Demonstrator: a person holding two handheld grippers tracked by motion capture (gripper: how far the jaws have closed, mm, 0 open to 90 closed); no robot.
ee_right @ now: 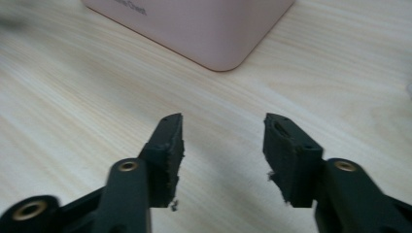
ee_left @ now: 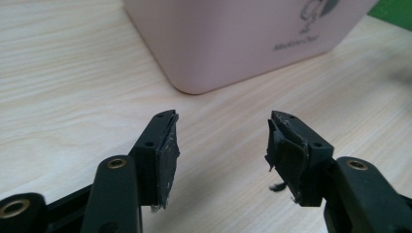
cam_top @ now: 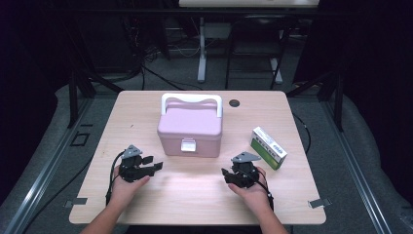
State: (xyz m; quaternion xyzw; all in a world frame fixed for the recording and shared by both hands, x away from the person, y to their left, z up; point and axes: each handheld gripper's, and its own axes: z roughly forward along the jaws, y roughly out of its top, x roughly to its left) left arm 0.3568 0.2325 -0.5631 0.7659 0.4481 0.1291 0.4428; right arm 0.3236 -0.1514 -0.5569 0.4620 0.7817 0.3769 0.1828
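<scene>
Left gripper rests low on the wooden table, held in the person's left hand; jaws spread wide, nothing between them. Same in the left gripper view: wide gap, bare wood in it, worn pads with frayed edges. Pink box sits ahead of this claw and off to its right, close but apart. In the left gripper view the box is cut off at the top edge, only its lower corner and wall showing; there is a small printed drawing and lettering on the wall, too blurred to read.

Right gripper is also low on the table in the right hand, jaws wide and empty. Right gripper view: gap open over bare wood, pad rubber ragged. Pink box is ahead of this claw and to its left, not touching, cropped at the top, with only a rounded bottom corner visible; the lettering is cut off and unreadable.

From the high view the box lid is closed, white handle standing up at the back, white latch on the front wall; latch state is too small to tell. Green and white carton lies just right of the right claw, slightly ahead; its print is not legible. Forearms are cut off at the bottom edge.
</scene>
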